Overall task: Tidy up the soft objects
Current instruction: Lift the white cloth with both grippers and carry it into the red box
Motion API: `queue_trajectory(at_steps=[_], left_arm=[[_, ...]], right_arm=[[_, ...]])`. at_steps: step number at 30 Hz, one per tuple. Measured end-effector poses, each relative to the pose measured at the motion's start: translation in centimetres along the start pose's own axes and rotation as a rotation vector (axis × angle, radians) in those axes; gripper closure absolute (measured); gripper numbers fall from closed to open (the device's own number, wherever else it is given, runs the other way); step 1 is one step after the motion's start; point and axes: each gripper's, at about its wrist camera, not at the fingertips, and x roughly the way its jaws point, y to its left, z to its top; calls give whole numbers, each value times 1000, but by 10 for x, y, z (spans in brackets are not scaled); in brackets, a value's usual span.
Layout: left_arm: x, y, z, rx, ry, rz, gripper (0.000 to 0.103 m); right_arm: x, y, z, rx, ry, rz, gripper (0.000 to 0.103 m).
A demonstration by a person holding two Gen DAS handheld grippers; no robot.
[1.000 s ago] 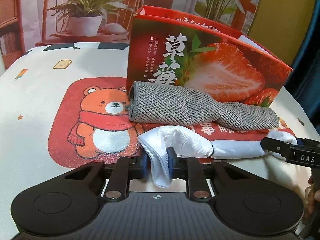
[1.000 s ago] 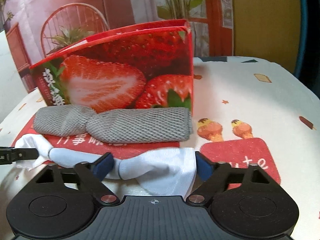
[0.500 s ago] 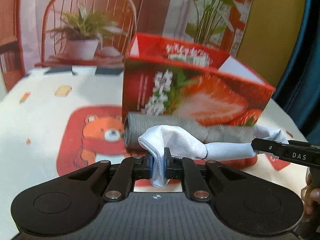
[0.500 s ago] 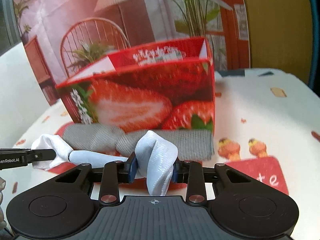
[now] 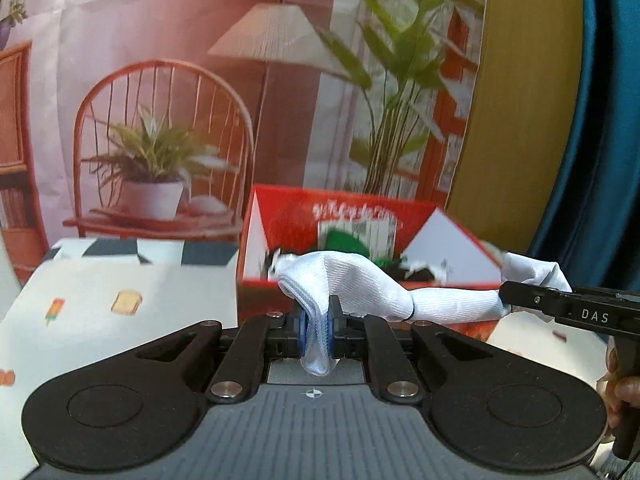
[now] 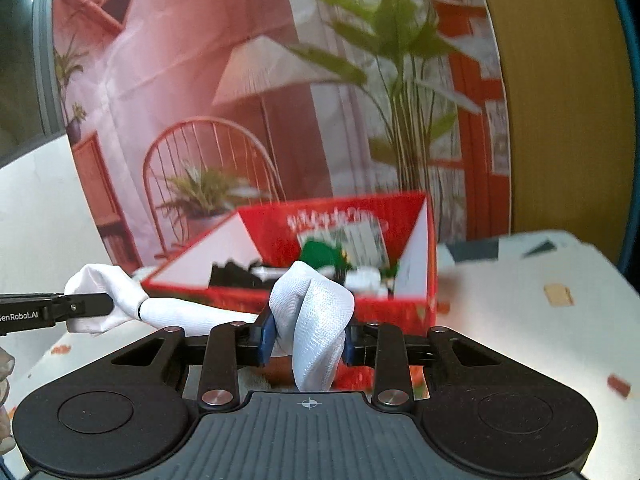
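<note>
- The left tool [image 5: 316, 330] is clenched on one end of a white cloth roll [image 5: 360, 284], its blue pads pressed tight against the fabric.
- The right tool [image 6: 306, 338] grips the other end — a thicker bunch of the same cloth [image 6: 312, 312].
- The roll hangs stretched between the two tools, lifted clear of the table [image 6: 520, 320], just in front of the open red strawberry box [image 6: 430, 280].
- Inside the box lie green, black and white items — blurred.
</note>
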Motion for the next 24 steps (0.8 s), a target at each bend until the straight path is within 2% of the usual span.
queue_trajectory(at_steps=[6,14,18,24], left_arm=[[8,-2,23,5,-35,-3,93],[38,-5,52,16,-41,-1,93],[59,-6,62,23,-24,-1,93],[91,-1,66,18,42,-11,93]], right_arm=[[7,-4,28,-10,-38,1,75],[33,-11,58,-21,-47,-19,75],[50,-15,68,-42,-32,-37,75],[81,-25,71,-42,34,-67,75]])
